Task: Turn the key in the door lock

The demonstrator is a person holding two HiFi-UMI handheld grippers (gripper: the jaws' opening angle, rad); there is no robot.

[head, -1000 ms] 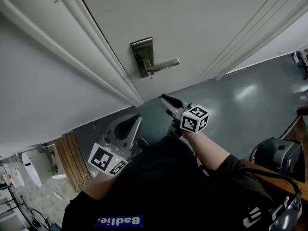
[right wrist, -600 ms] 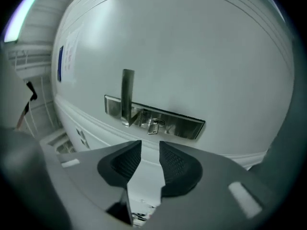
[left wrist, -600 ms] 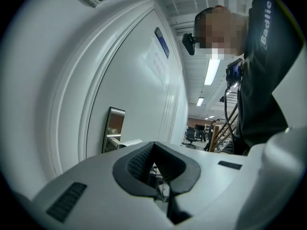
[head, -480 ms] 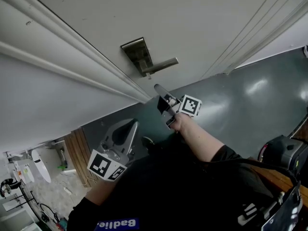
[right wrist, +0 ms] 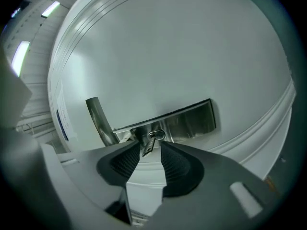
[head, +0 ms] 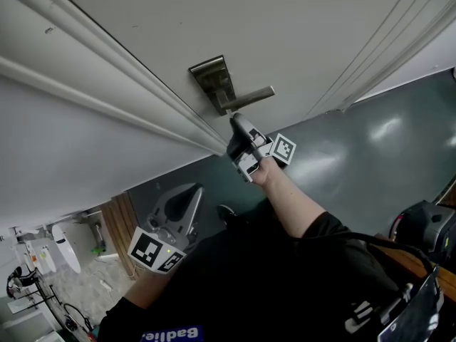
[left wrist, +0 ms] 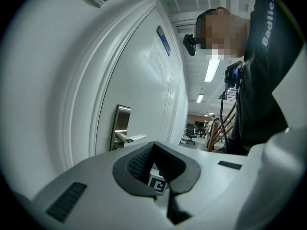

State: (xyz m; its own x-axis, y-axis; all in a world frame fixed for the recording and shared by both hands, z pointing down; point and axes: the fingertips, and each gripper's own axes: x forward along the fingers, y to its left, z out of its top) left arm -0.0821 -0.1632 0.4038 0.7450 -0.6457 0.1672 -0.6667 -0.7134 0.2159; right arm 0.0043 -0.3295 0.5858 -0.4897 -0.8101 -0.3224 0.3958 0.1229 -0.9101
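Right gripper [right wrist: 151,148] first: its jaws have just been opening and they're spread wide now. The key [right wrist: 147,144] sits between the tips, but neither pad is pressing on it. The key's stuck in the lock cylinder [right wrist: 156,136] on the steel lock plate [right wrist: 192,121], hanging at a slant toward the left pad.

What worries me from here:
- The key's closer to the left pad than the right. If I squeeze like this, I reckon one pad hits first and shoves it sideways instead of pinching it square.
- Only the very tips reach the key's head, so a shallow bite could slip the moment I twist.
- The lever handle [right wrist: 99,121] is just left of the key, so rolling the wrist might bang a jaw into it.

Left gripper [left wrist: 153,144] hangs well apart from the door [left wrist: 139,90], tips pressed together on nothing.

Stuff I can't get:
- In the head view the right gripper covers the key completely, so I'm relying on one camera.
- I can't tell how deep the key is seated.
- I can't tell whether the lock's already been turned either, since the door edge and bolt aren't in any shot.
- The left gripper view only gets the plate side-on, with no key visible.
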